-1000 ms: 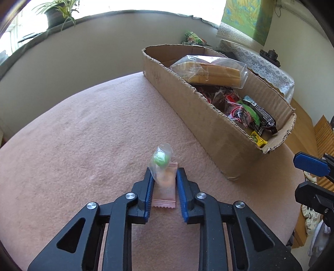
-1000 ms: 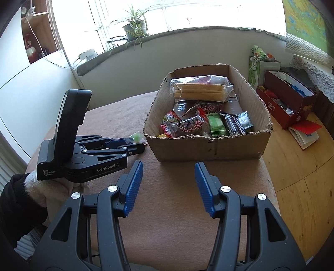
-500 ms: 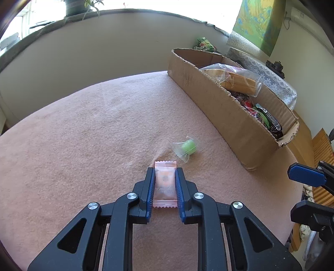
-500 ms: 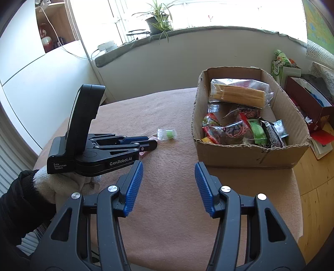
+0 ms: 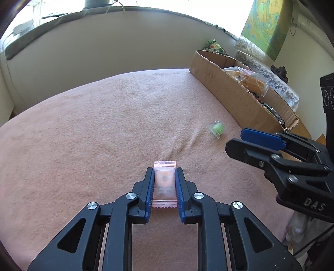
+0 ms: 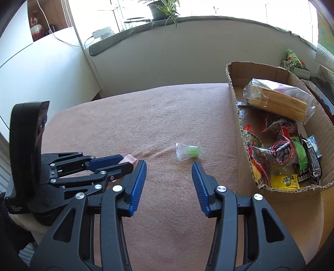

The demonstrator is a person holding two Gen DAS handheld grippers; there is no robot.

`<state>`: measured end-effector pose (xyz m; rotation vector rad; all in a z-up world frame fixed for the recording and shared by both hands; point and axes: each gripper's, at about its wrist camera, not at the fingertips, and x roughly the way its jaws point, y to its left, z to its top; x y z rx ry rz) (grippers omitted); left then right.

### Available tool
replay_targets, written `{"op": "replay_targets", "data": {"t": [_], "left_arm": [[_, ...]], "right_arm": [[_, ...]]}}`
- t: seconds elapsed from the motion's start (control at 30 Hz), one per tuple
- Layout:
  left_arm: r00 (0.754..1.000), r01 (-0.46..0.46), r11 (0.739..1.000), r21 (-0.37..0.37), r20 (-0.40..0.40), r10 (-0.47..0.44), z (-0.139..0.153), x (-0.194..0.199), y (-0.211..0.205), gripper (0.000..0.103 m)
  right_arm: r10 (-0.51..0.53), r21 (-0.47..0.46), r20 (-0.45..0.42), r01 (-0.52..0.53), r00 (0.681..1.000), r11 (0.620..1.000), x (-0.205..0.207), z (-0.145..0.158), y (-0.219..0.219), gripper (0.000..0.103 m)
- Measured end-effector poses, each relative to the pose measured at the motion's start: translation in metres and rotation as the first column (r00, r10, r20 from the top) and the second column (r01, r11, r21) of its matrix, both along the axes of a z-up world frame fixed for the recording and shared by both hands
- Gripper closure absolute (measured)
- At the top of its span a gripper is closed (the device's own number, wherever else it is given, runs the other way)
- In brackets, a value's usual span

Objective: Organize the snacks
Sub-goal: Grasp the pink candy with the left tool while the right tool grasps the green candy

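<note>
My left gripper (image 5: 164, 174) is shut on a pink wrapped snack (image 5: 164, 183) and holds it low over the pink blanket (image 5: 94, 129). It also shows at the left of the right wrist view (image 6: 125, 162). A green candy in clear wrap (image 6: 189, 151) lies on the blanket just ahead of my open, empty right gripper (image 6: 169, 166). The candy also shows in the left wrist view (image 5: 217, 128). A cardboard box (image 6: 233, 100) with several snack packets stands to the right.
A clear bag of yellow wafers (image 6: 279, 100) lies at the box's far end. A wall with a plant (image 6: 162, 8) on its ledge runs behind the table. Wooden floor (image 5: 302, 129) lies past the box.
Both grippers swung left, away from the box. My right gripper moved forward up to the green candy and now shows beside the left one. The left still holds the pink snack.
</note>
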<state>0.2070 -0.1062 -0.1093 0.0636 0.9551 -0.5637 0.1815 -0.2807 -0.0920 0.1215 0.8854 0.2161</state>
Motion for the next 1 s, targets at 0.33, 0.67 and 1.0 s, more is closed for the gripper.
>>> {"op": "replay_targets", "data": {"t": [0.33,0.67,1.0], "left_arm": [[1.0,0.026,0.998,-0.063,-0.007,-0.026,-0.003,0.0,0.013,0.085],[1.0,0.024,0.996,-0.084,-0.009,-0.025,-0.002,0.001,0.018,0.085],[0.999,-0.014,0.994,-0.104,0.048,0.019,0.021,-0.016,0.03,0.085]], "right_arm": [[-0.092,-0.182,-0.04,0.084,0.995,0.98,0.034,-0.021,0.019,0.064],[-0.081,-0.195,-0.064,0.067,0.995,0.978,0.048,-0.027,0.018,0.077],[-0.04,-0.144,0.009,0.041,0.999,0.989,0.033,-0.005,0.011,0.078]]}}
